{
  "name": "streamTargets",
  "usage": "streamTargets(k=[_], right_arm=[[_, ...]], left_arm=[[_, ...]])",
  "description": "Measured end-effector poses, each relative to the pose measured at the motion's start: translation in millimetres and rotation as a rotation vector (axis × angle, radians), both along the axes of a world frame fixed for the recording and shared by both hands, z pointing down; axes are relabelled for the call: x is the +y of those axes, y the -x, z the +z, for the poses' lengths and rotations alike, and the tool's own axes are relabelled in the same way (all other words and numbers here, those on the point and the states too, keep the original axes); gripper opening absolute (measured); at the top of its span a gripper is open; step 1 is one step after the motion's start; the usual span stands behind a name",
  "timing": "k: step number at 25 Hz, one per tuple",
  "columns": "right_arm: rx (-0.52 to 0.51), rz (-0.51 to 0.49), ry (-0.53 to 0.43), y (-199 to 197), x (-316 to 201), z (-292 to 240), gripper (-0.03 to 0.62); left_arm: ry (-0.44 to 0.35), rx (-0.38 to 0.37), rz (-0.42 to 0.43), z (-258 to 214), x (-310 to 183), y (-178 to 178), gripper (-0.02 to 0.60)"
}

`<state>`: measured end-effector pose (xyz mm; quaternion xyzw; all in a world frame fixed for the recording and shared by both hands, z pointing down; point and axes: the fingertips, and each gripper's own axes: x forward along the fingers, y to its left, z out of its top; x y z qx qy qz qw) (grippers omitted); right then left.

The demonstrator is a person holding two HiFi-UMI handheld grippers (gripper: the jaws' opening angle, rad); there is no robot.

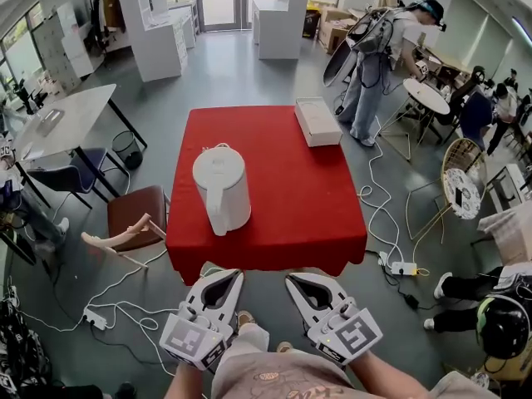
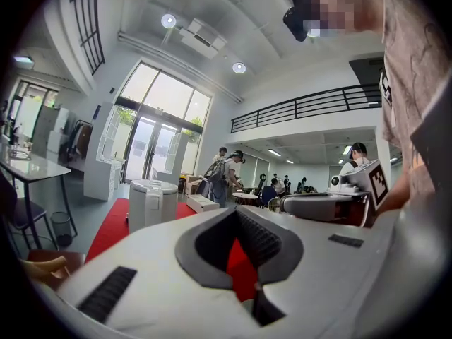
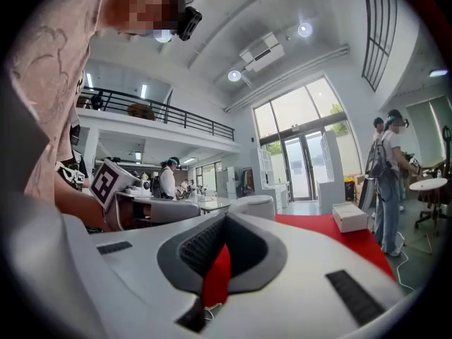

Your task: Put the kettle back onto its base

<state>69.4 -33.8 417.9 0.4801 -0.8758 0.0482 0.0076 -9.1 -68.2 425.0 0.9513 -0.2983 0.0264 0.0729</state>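
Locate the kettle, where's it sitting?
Head view: the white kettle stands left of centre on the red table, nearer its front edge. The white box lies at the far right corner.

Wht box [image 1: 317, 121] on red tbl [image 1: 291, 202], chair [image 1: 133, 213] nr left edge.

The white plastic left gripper [image 1: 224, 279] and right gripper [image 1: 301, 283] sit side by side at bottom centre, level, jaws together, empty.
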Motion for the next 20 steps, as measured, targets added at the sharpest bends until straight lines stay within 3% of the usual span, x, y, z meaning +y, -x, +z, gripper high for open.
streamTargets(k=[5, 10, 13, 20], right_arm=[[-0.010, -0.017, -0.052, -12, 43, -11, 0.003], [-0.037, -0.052, -0.074, -19, 80, -23, 0.003], [-0.037, -0.057, -0.064, -22, 95, -22, 0.003], [-0.046, -0.062, -0.061, -10, 116, -22, 0.003]], left_arm=[[-0.025, -0.011, -0.035, -5, 48, -8, -0.003], [-0.001, -0.022, -0.060, -15, 100, -16, -0.003], [-0.032, 0.010, -0.080, -22, 119, -18, -0.003], [-0.007, 0.007, -0.099, -26, 151, -5, -0.003]])
